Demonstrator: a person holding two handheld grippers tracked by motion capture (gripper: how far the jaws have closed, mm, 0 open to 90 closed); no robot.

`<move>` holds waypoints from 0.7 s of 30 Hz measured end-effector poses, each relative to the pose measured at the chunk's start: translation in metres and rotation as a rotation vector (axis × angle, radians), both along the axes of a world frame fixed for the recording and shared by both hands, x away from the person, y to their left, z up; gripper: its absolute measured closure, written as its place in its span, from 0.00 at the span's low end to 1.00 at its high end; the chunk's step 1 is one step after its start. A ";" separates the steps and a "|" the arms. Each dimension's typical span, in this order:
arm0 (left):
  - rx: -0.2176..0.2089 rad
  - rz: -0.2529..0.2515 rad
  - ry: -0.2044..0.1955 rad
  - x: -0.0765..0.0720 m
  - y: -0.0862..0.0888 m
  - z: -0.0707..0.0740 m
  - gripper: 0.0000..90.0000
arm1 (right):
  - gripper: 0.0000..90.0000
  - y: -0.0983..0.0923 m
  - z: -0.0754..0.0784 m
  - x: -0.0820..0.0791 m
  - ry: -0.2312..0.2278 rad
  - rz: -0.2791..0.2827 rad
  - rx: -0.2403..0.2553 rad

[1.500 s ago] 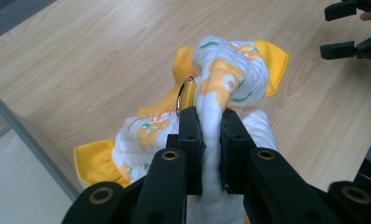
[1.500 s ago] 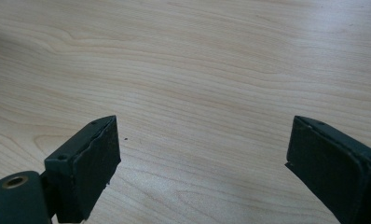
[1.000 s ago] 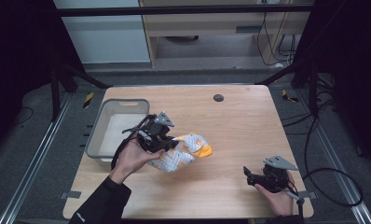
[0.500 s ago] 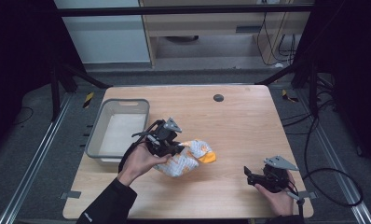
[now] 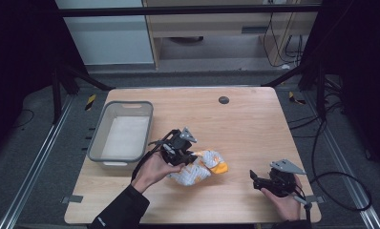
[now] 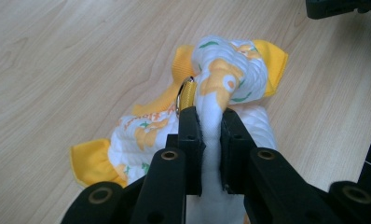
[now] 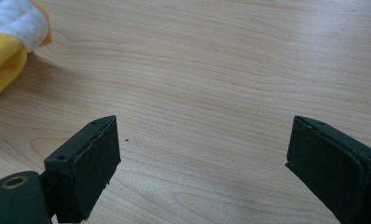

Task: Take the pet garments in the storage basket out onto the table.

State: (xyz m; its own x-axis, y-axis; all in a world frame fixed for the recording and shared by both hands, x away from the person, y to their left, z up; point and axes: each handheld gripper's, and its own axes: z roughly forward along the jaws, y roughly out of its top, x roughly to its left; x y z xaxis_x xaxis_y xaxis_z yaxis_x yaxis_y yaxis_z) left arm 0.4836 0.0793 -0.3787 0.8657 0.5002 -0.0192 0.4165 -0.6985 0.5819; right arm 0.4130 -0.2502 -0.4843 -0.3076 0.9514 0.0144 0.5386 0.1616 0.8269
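We see the left claw (image 5: 187, 153) near the middle of the pale wooden worktop (image 5: 245, 124), its jaws pinching a fold of the white quilted cloth with yellow trim and orange print (image 5: 200, 166). In the left gripper view the fold rises between the two black jaws, and the rest of the cloth (image 6: 211, 98) bunches up beyond them on the wood. The left hand (image 5: 154, 168) reaches in from the lower left, forearm angled toward the cloth. The right claw (image 5: 255, 180) sits low near the worktop's front right corner, held by the right hand (image 5: 281, 202), jaws spread wide with nothing between them. A grey plastic bin (image 5: 98, 138) stands at the left side, just beside the left hand.
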 end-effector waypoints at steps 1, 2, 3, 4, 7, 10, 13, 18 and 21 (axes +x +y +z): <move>0.002 -0.002 0.005 0.000 -0.001 -0.002 0.90 | 0.10 0.000 0.000 0.000 0.000 0.000 0.000; 0.005 -0.005 0.005 0.000 -0.002 -0.004 0.90 | 0.10 0.000 0.000 0.000 0.000 -0.002 0.002; 0.008 -0.006 0.009 0.000 -0.002 -0.005 0.90 | 0.10 0.000 0.000 0.000 0.000 -0.002 0.002; 0.010 -0.008 0.012 0.000 -0.003 -0.007 0.90 | 0.10 0.000 0.000 0.000 0.000 -0.002 0.001; 0.018 -0.017 0.018 -0.001 -0.005 -0.012 0.89 | 0.10 0.000 0.000 0.000 0.000 -0.003 0.000; 0.022 -0.030 0.020 -0.002 -0.007 -0.016 0.88 | 0.10 0.000 0.000 0.000 -0.001 -0.001 -0.002; 0.026 -0.033 0.026 -0.003 -0.009 -0.019 0.87 | 0.10 0.000 0.000 0.000 -0.002 -0.001 -0.002; 0.029 -0.041 0.029 -0.003 -0.011 -0.022 0.83 | 0.10 0.000 0.000 0.000 -0.002 -0.002 -0.002; 0.030 -0.042 0.033 -0.003 -0.011 -0.024 0.80 | 0.10 0.000 0.000 0.000 -0.002 0.000 -0.003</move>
State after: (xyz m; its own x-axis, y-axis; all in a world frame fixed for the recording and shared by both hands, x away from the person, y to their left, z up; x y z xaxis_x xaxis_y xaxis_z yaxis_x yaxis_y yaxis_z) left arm 0.4805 0.0683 -0.4028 0.8852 0.4640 -0.0340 0.4051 -0.7328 0.5467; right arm 0.4130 -0.2504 -0.4845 -0.3074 0.9515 0.0114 0.5371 0.1636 0.8275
